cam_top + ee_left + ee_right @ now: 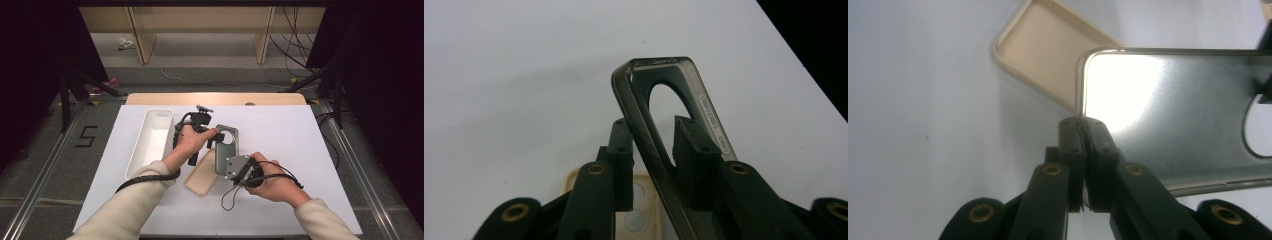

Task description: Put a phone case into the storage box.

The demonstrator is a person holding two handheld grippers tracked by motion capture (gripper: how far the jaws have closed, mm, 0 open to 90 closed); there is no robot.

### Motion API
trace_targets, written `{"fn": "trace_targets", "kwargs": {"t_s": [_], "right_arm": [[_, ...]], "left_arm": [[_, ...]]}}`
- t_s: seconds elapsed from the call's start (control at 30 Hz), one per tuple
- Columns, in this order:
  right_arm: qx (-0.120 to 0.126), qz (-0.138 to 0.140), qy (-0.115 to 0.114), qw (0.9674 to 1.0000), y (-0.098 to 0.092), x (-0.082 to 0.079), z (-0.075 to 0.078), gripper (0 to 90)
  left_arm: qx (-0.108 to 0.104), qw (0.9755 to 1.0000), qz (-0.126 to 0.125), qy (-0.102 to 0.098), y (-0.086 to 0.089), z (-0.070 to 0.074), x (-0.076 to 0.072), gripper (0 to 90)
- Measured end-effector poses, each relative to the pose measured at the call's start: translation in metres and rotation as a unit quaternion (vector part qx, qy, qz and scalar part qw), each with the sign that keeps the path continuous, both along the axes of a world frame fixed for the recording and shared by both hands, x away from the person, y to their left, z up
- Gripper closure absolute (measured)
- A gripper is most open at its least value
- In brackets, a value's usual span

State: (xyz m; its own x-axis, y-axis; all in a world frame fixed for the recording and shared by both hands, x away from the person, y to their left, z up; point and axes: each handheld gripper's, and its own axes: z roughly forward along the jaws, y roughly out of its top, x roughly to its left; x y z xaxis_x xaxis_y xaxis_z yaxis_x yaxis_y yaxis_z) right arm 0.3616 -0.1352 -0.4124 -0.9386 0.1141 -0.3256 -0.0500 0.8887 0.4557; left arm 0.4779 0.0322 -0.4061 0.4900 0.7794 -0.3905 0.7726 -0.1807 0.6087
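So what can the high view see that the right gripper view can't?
Only the high view takes in the white tray, the left gripper by the grey phone case's camera hole, both hands and the floor beyond the table. Only the right gripper view shows up close how the right gripper pinches the grey case's corner, jaws shut on its edge. Both show the grey case, the beige phone case lying on the white table, and the right gripper.
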Motion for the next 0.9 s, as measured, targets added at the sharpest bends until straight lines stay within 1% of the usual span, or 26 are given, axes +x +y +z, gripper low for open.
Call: {"fn": "trace_targets", "kwargs": {"t_s": [0.07, 0.13, 0.17, 0.2, 0.23, 0.27, 0.3, 0.33, 0.37, 0.4, 0.43, 0.47, 0.5, 0.53, 0.6, 0.63, 0.7, 0.77, 0.87, 0.9], "right_arm": [[-0.004, 0.0, 0.002, 1.0, 0.002, 0.001, -0.003, 87.8], [-0.015, -0.001, 0.003, 0.9999, 0.003, 0.002, -0.007, 87.1], [-0.02, -0.001, 0.001, 0.9998, 0.004, 0.003, -0.01, 86.2], [-0.024, 0.001, -0.005, 0.9997, 0.004, 0.004, -0.011, 84.3], [-0.027, -0.016, -0.004, 0.9995, 0.003, 0.003, -0.012, 81.7], [-0.024, -0.017, -0.007, 0.9996, 0.002, 0.004, -0.012, 78.3], [-0.019, -0.028, -0.01, 0.9994, 0.001, 0.005, -0.012, 73.1], [-0.013, -0.034, -0.023, 0.9991, -0.001, 0.007, -0.011, 66.5], [-0.003, -0.049, -0.032, 0.9983, -0.003, 0.009, -0.011, 60.4], [0.009, -0.066, -0.038, 0.997, -0.005, 0.01, -0.01, 55.7], [0.027, -0.086, -0.041, 0.9951, -0.009, 0.013, -0.008, 51.2], [0.036, -0.099, -0.04, 0.9936, -0.011, 0.014, -0.007, 47.0], [0.051, -0.115, -0.039, 0.9913, -0.014, 0.016, -0.006, 43.6], [0.061, -0.126, -0.042, 0.9893, -0.017, 0.017, -0.005, 40.2], [0.083, -0.149, -0.036, 0.9846, -0.023, 0.021, -0.003, 34.4], [0.095, -0.161, -0.033, 0.9819, -0.027, 0.023, -0.003, 31.8], [0.109, -0.181, -0.027, 0.9771, -0.03, 0.025, -0.002, 26.1], [0.125, -0.194, -0.025, 0.9727, -0.034, 0.027, -0.002, 22.4], [0.154, -0.211, -0.01, 0.9652, -0.039, 0.028, 0.0, 19.1], [0.16, -0.213, -0.008, 0.9638, -0.04, 0.029, 0.0, 18.2]], "left_arm": [[-0.009, 0.9999, 0.001, -0.011, -0.002, 0.003, -0.003, 73.2], [-0.018, 0.9995, 0.0, -0.024, -0.005, 0.007, -0.008, 76.1], [-0.018, 0.9993, -0.003, -0.032, -0.006, 0.009, -0.01, 80.2], [0.009, 0.9984, -0.01, -0.056, -0.009, 0.011, -0.013, 79.9], [0.009, 0.9974, -0.009, -0.071, -0.009, 0.012, -0.015, 80.4], [0.0, 0.997, -0.012, -0.076, -0.009, 0.013, -0.016, 80.4], [-0.003, 0.9962, -0.012, -0.086, -0.009, 0.014, -0.018, 80.6], [0.0, 0.9951, -0.012, -0.098, -0.009, 0.016, -0.019, 80.7], [0.008, 0.9935, -0.015, -0.113, -0.008, 0.017, -0.021, 80.8], [0.01, 0.9922, -0.016, -0.124, -0.007, 0.019, -0.022, 80.7], [0.009, 0.9918, -0.018, -0.126, -0.006, 0.019, -0.022, 80.7], [0.007, 0.9913, -0.018, -0.13, -0.004, 0.02, -0.023, 80.7], [0.003, 0.9905, -0.017, -0.136, -0.003, 0.021, -0.023, 80.7], [0.0, 0.9894, -0.019, -0.144, -0.001, 0.022, -0.024, 80.7], [-0.001, 0.9869, -0.02, -0.16, 0.004, 0.024, -0.024, 80.7], [-0.001, 0.9861, -0.022, -0.165, 0.006, 0.024, -0.024, 80.7], [-0.002, 0.9841, -0.022, -0.176, 0.011, 0.025, -0.025, 80.7], [-0.006, 0.9826, -0.02, -0.185, 0.015, 0.027, -0.026, 80.7], [-0.012, 0.9802, -0.021, -0.197, 0.023, 0.029, -0.028, 80.7], [-0.015, 0.9792, -0.021, -0.201, 0.026, 0.029, -0.029, 80.7]]}}
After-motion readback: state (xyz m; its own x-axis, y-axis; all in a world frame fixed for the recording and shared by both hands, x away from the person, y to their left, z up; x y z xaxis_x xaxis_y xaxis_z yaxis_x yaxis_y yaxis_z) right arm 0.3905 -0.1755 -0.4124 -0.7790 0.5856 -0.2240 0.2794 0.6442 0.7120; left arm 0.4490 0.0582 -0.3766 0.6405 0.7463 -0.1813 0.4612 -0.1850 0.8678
